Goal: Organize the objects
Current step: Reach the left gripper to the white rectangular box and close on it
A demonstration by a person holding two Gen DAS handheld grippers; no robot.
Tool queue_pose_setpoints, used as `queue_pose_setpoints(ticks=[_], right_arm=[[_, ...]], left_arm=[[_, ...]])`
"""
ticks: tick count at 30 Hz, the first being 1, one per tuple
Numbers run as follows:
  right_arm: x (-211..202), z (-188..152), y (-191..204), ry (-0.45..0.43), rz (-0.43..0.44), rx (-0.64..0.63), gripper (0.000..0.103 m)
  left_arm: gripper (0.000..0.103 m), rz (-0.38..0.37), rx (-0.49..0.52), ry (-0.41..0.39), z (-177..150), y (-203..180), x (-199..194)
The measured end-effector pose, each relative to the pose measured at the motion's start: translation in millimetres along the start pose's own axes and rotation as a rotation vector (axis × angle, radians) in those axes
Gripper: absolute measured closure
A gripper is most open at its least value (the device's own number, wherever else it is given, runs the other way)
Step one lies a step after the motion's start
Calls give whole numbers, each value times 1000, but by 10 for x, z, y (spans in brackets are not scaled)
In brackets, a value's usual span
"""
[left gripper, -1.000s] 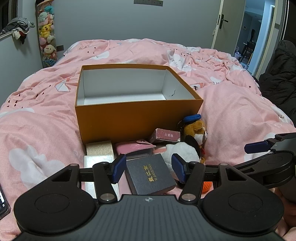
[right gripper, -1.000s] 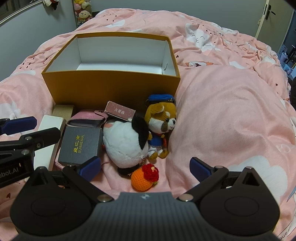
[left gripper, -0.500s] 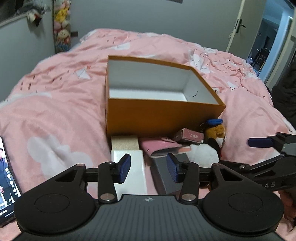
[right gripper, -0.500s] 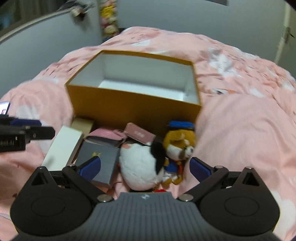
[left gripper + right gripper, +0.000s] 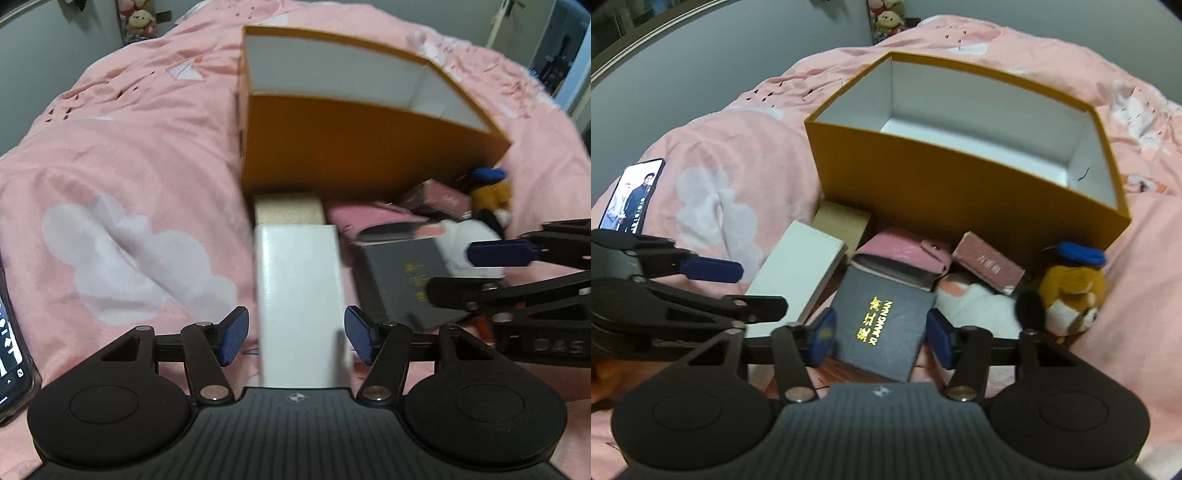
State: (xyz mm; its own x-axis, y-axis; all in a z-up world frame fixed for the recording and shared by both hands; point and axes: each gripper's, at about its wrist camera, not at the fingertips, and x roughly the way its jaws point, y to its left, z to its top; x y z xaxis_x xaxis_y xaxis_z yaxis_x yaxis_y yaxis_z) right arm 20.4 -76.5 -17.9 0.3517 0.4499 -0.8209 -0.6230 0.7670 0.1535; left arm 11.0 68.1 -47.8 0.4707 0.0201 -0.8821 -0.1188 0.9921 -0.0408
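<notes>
2 claws work on the bed: the left claw (image 5: pixel 296 339) is opening, straddling the white box (image 5: pixel 299 291); the right claw (image 5: pixel 879 338) is closing around the black box (image 5: pixel 882 325), pads not yet pressing.

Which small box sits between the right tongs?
The dark grey box with gold lettering. The right tongs straddle it, closing; the white box and small pink box lie outside them.

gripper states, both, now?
Left gripper: jaws opening, straddling the white box, pads clear of it.
Right gripper: jaws closing around the black box, not yet gripping.
</notes>
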Motion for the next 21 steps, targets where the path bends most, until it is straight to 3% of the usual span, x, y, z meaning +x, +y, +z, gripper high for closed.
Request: queue_pose_setpoints(ticks=[6, 13, 15, 17, 19, 21], right_arm=[[49, 29, -14, -6, 32, 8, 48], [126, 81, 36, -5, 50, -23, 48], [141, 104, 51, -3, 56, -33, 48], [144, 143, 64, -11, 57, -43, 48], [159, 219, 74, -17, 63, -45, 48], [185, 307, 84, -22, 78, -39, 48]], left_arm=[[32, -61, -67, 70, 5, 138, 181], [37, -104, -123, 85, 30, 220, 322], [46, -98, -134, 62, 35, 240, 280], [66, -89, -133, 24, 52, 248, 186], [78, -92, -135, -7, 93, 278, 104], [103, -86, -134, -37, 126, 301, 48]])
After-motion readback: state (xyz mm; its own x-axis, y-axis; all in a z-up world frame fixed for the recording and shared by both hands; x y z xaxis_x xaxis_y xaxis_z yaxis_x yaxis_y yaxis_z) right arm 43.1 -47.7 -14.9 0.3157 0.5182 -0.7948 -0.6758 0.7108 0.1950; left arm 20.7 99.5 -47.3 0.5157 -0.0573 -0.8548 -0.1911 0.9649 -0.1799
